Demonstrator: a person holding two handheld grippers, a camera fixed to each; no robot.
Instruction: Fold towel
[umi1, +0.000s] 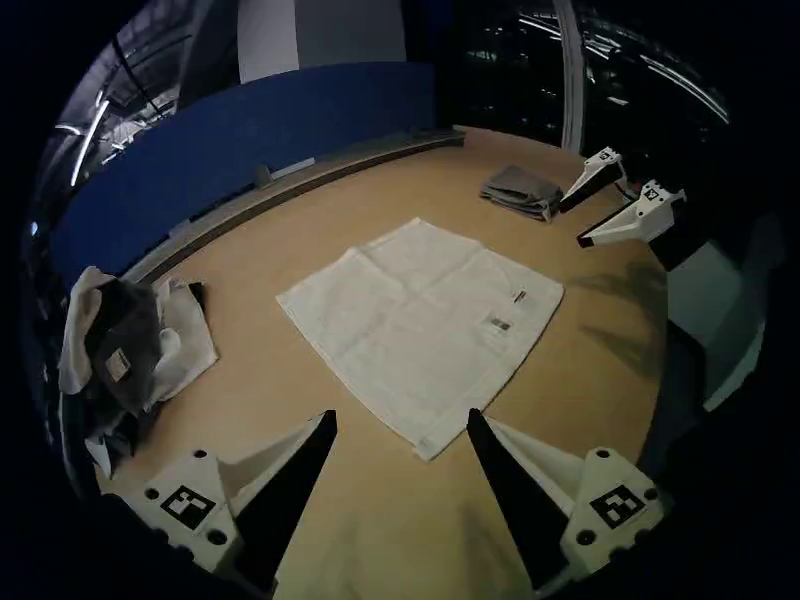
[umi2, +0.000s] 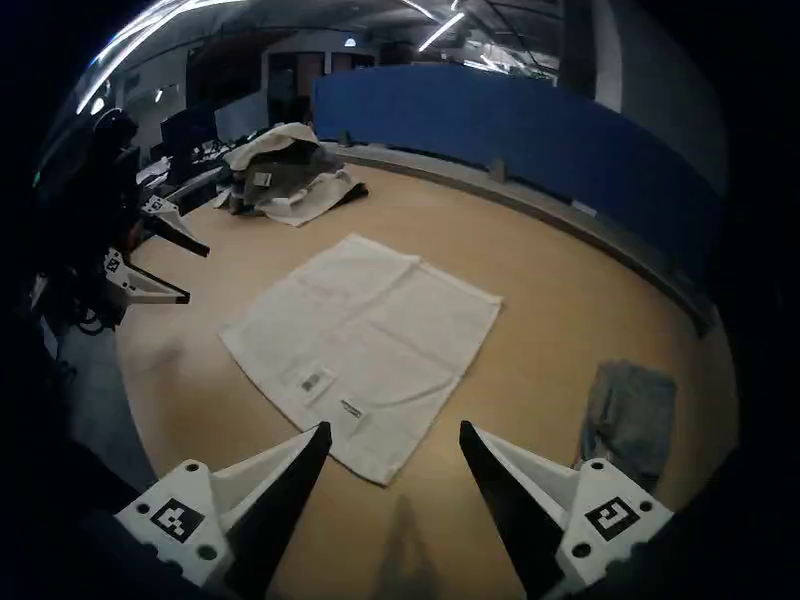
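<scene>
Left gripper view, frame centre: white towel (umi1: 420, 320) spread flat on desk (umi1: 250, 360). Lower edge: left tongs (umi1: 400, 415) apart, empty. Upper right: folded grey cloth (umi1: 520, 190). Right gripper view: right tongs (umi2: 393, 426) apart, empty.

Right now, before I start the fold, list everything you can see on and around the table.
table: one, light wood, carries all the cloth
partition: one, blue, along the table's far side
white towel: one, white, spread flat mid-table, small tags near one edge
folded towel: one, grey, near the table's edge, apart from the white towel
towel pile: one heap, white and dark grey, at a table end near the partition
left gripper: one, white body with black fingers, open, aimed at a corner of the white towel, holding nothing
right gripper: one, same colours, open, aimed at another corner, holding nothing
</scene>
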